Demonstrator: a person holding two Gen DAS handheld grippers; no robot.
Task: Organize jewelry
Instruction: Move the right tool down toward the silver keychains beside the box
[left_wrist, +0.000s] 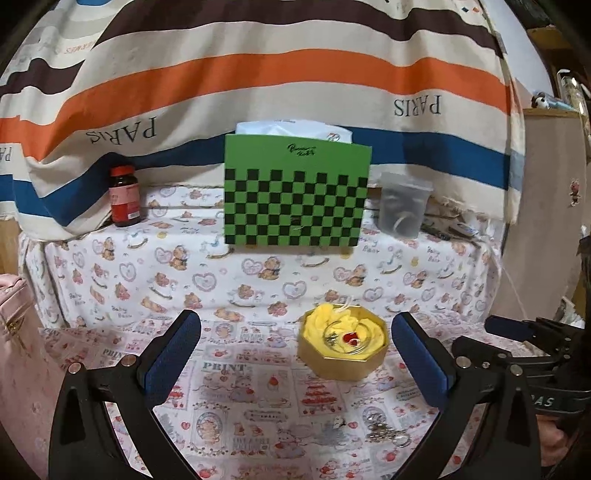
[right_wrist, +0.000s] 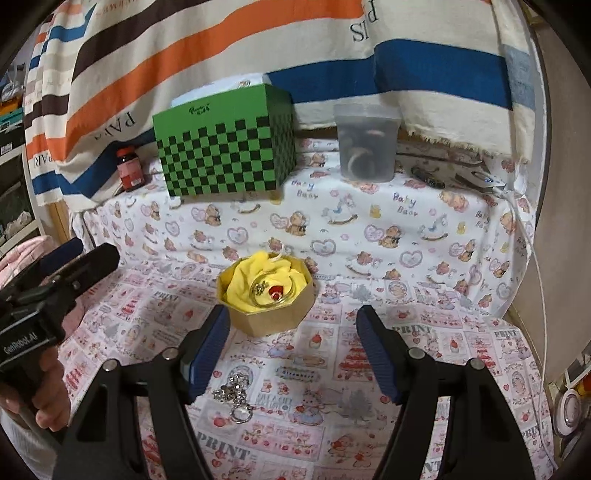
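Printed cloth (right_wrist: 424, 332) over table, striped sheet behind. Silver jewelry cluster (right_wrist: 236, 397) loose on cloth, just inside right gripper (right_wrist: 291, 350) near its left finger; gold octagonal box (right_wrist: 266, 295) with yellow lining beyond, ring already inside. Both grippers spread, nothing between; left gripper (left_wrist: 295, 354) likewise. Likely light, slippery, snag-prone; best pinched across the ring loop. Long axis roughly toward camera, hard to confirm.
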